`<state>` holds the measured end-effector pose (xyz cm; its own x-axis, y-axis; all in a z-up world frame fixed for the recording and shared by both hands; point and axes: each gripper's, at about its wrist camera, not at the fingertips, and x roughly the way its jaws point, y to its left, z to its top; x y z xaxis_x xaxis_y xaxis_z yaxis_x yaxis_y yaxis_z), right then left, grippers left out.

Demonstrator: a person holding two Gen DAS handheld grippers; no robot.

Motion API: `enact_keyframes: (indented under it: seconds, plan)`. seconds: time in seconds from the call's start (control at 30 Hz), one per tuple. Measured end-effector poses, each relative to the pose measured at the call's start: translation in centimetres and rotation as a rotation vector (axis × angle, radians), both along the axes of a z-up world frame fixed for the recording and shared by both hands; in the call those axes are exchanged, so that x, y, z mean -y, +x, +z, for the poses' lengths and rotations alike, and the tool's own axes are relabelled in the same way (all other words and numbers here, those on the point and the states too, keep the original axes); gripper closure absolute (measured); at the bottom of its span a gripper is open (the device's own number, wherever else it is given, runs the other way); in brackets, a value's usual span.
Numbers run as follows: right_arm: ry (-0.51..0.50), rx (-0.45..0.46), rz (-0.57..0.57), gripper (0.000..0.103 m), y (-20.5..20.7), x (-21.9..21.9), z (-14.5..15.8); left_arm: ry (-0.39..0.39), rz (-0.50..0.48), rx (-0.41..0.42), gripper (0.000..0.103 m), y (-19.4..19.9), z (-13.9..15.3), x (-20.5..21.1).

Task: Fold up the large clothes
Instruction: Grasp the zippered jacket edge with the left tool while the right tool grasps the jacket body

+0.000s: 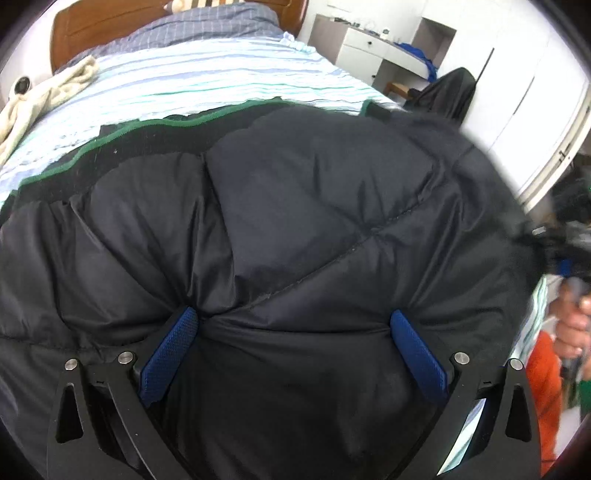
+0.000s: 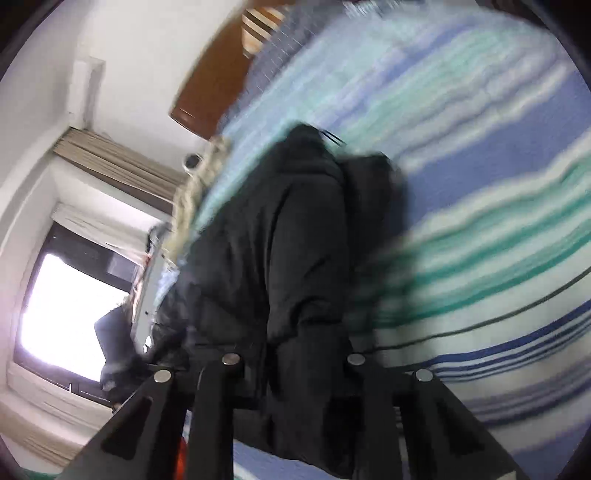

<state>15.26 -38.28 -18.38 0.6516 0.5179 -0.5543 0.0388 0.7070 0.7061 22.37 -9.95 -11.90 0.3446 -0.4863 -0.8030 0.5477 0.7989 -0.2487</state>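
A large black puffer jacket [image 1: 280, 229] with a green-trimmed edge lies on a bed with a blue, teal and white striped cover [image 1: 207, 81]. My left gripper [image 1: 293, 317] is open, its blue pads [image 1: 173, 350] pressed into the jacket's padding on both sides of a bulge. In the right wrist view, blurred by motion, my right gripper [image 2: 291, 362] is shut on a bunch of the black jacket [image 2: 280, 229], which hangs lifted above the striped cover [image 2: 480, 184]. Its fingertips are hidden in the fabric.
A cream garment [image 1: 44, 96] lies at the bed's far left by the wooden headboard [image 1: 92, 26]. White cabinets [image 1: 509, 92] and a dark chair [image 1: 447, 92] stand to the right. A window [image 2: 66, 317] shows in the right wrist view.
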Motion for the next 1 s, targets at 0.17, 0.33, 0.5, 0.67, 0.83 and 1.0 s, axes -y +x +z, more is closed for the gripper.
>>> enact_keyframes:
  seconds: [0.17,0.33,0.5,0.67,0.83,1.0]
  plan:
    - [-0.219,0.181,0.058,0.081,-1.2,-7.0,8.3,-0.117,0.077,-0.039,0.01,1.6,6.5,-4.2]
    - [-0.481,0.312,0.128,0.081,-2.2,-15.9,12.7,-0.244,-0.023,0.04,0.002,1.3,17.5,-7.1]
    - [-0.596,0.396,0.196,0.081,-3.3,-22.3,13.7,-0.138,-0.203,0.033,0.001,0.9,21.3,-3.5]
    - [-0.782,0.486,0.283,0.081,-5.2,-28.5,13.3,0.108,-0.211,0.053,0.001,1.3,20.5,-1.1]
    - [-0.89,0.562,0.362,0.077,-6.9,-31.6,12.6,0.25,-0.126,0.053,0.056,1.6,17.7,-1.6]
    - [-0.593,0.578,0.408,0.051,-8.0,-27.9,14.3,0.13,-0.092,0.029,0.065,3.2,17.8,-5.5]
